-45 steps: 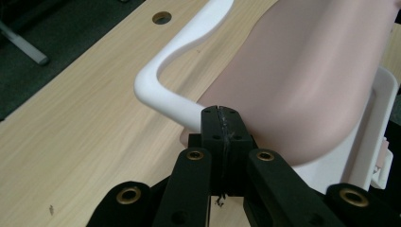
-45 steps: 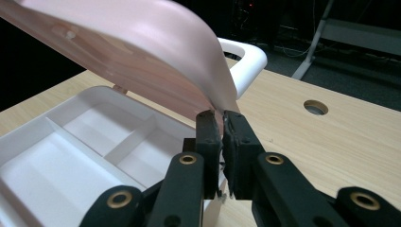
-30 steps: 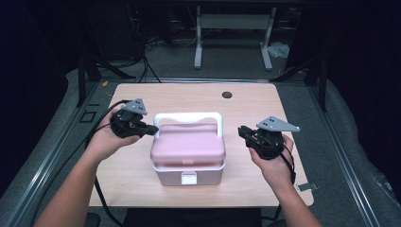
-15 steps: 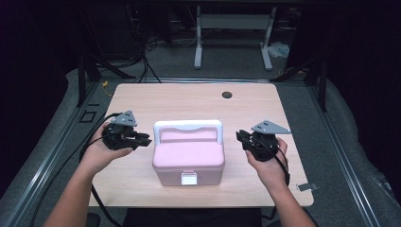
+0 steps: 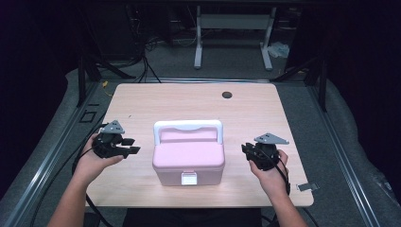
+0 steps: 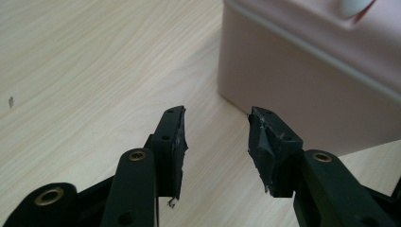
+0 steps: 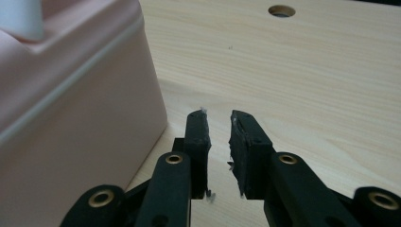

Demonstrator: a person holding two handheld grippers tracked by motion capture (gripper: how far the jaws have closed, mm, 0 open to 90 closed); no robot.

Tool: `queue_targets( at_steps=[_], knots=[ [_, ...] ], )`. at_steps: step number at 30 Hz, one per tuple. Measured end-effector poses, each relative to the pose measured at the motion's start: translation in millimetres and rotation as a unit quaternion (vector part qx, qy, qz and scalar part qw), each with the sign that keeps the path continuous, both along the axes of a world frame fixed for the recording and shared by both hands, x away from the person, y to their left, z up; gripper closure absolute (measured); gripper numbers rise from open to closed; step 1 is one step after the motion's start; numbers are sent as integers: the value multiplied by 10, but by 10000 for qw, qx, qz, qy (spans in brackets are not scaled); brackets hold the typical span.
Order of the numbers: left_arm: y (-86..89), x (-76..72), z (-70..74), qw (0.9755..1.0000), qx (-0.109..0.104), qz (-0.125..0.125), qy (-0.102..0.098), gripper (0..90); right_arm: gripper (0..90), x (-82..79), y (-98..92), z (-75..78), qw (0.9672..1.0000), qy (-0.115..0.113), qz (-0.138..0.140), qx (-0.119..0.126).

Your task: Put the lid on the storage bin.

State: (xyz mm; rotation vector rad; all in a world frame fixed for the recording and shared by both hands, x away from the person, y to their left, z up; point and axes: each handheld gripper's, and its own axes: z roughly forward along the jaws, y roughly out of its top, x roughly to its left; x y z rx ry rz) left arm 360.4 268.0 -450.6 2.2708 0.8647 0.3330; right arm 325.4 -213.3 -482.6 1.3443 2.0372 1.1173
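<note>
- The left gripper (image 5: 126,145) has its black jaws apart with nothing between them; they have just been opening.
- The right gripper (image 5: 247,150) shows a narrow empty gap between its jaws, which have just opened a little.
- The pink plastic box (image 5: 188,161) stands between both grippers, just beside each, not touched. It has rounded corners, a smooth lid and a white handle (image 5: 187,126).
- Under the jaws is the light wooden table (image 5: 189,101) with fine grain.
</note>
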Motion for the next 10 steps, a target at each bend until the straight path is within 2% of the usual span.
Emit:
queue_targets(
  at_steps=[4,10],
  knots=[
    [47,15,-90,9999,-13,107,17,550,738,21,-10,-104,10000,36,-21,-90],
    [91,8,-183,9999,-18,163,10,515,606,25,-32,-225,9999,42,-22,-131]
  ],
)
